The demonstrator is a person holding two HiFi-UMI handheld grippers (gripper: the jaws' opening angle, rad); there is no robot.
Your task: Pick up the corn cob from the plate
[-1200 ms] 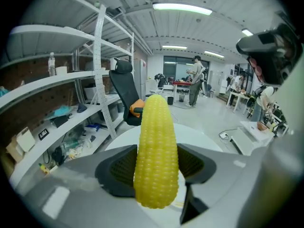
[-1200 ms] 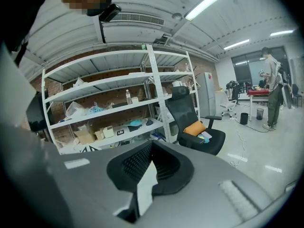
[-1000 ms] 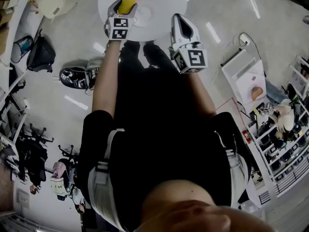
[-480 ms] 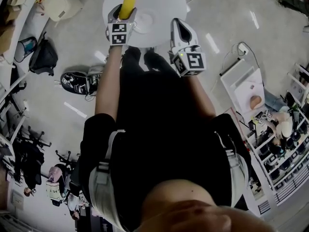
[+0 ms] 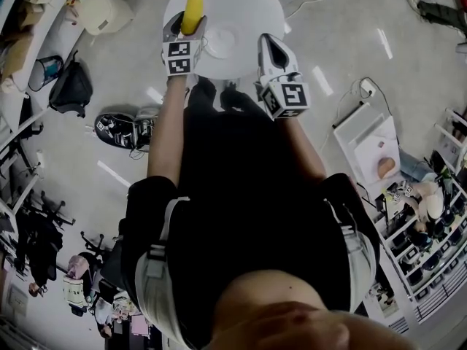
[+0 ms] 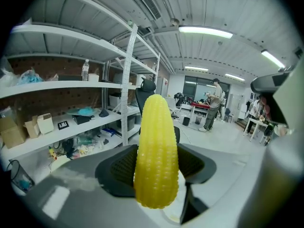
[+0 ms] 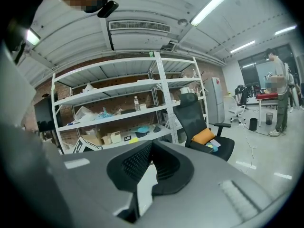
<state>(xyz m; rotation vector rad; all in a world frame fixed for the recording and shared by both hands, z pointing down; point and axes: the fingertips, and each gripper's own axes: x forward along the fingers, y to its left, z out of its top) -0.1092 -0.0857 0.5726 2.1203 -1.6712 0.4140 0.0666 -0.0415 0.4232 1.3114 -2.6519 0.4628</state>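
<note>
The yellow corn cob [image 5: 192,9] stands upright in my left gripper [image 5: 184,23], which is shut on it above the left part of the round white table [image 5: 252,6]. In the left gripper view the corn cob [image 6: 156,151] fills the gap between the dark ribbed pads [image 6: 122,167], its tip pointing up. The white plate [image 5: 220,42] lies on the table just right of that gripper, with nothing on it. My right gripper [image 5: 268,42] hovers over the table's near right edge. In the right gripper view the right gripper [image 7: 151,161] has its pads together and holds nothing.
White shelving [image 7: 118,113] with boxes and a black office chair [image 7: 199,122] stand ahead. On the floor to the left are a black bag [image 5: 71,90], a dark round device [image 5: 117,126] and a white bin [image 5: 102,12]. A white cabinet [image 5: 368,141] stands to the right.
My left gripper has lifted with the corn cob still in it, away from the plate. The right gripper has hardly moved.
</note>
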